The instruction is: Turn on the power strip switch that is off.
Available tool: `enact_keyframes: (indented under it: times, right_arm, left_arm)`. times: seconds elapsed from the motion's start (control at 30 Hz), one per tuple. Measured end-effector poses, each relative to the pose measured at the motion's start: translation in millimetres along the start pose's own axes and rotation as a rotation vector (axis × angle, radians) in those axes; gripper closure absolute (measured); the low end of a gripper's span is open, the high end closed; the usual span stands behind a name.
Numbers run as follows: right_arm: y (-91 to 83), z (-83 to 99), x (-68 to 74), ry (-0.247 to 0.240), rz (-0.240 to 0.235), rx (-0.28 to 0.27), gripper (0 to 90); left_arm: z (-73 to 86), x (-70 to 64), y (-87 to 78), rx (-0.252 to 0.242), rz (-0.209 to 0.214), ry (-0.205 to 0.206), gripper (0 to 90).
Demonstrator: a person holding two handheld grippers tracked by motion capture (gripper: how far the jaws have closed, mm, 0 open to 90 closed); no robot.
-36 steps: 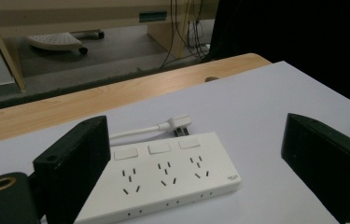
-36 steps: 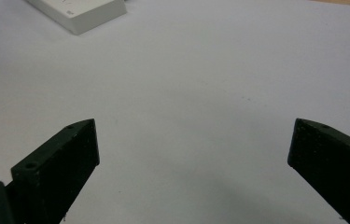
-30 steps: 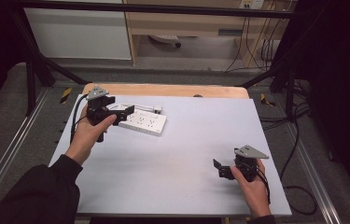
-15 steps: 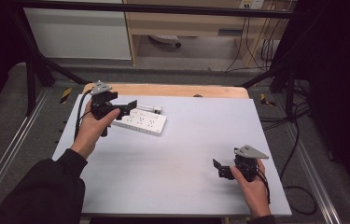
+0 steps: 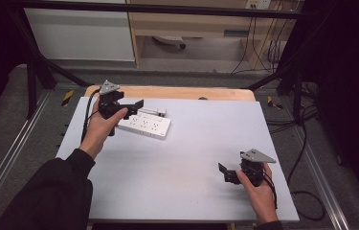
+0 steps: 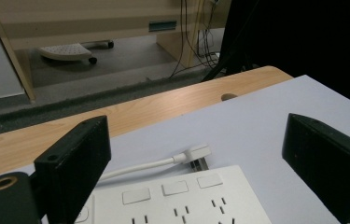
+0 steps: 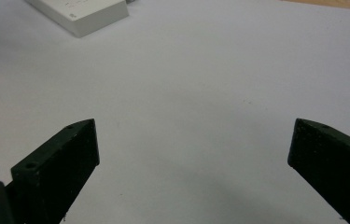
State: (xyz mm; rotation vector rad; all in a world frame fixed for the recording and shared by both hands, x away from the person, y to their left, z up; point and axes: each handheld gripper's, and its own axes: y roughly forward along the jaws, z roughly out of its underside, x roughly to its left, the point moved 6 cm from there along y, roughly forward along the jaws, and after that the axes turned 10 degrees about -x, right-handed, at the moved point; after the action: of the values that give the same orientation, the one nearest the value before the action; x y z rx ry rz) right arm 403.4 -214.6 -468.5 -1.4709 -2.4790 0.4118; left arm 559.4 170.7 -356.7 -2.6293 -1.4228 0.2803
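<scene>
A white power strip (image 5: 144,126) lies at the table's far left, its sockets facing up (image 6: 182,196). Beside its far edge rests a white plug (image 5: 159,112) on a thin white cord (image 6: 140,165). My left gripper (image 5: 131,106) hovers open just above the strip's left end, jaws wide apart with nothing between them. Low over the near right of the table, my right gripper (image 5: 226,173) is open and empty. A corner of the strip (image 7: 81,13) lies far ahead of it.
A pale sheet (image 5: 206,139) covers the table, with a wooden edge (image 5: 177,93) bare at the back. Metal rails run along both sides. Beyond the table are a cabinet, floor cables and dark curtains.
My left gripper has risen and moved back a little over the strip's left end. The right gripper has stayed put.
</scene>
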Motion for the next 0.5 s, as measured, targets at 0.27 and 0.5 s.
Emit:
enact_keyframes:
  times: [0.27, 0.5]
  right_arm:
    - [-0.1, 0.2, 0.2, 0.001, 0.0, 0.0, 2.4]
    - [0.2, 0.4, 0.2, -0.002, -0.001, 0.0, 2.4]
  left_arm:
    - [-1.7, 3.0, 10.7, -0.014, -0.005, 0.003, 8.3]
    - [-1.1, 8.0, 20.6, -0.024, -0.017, 0.007, 8.8]
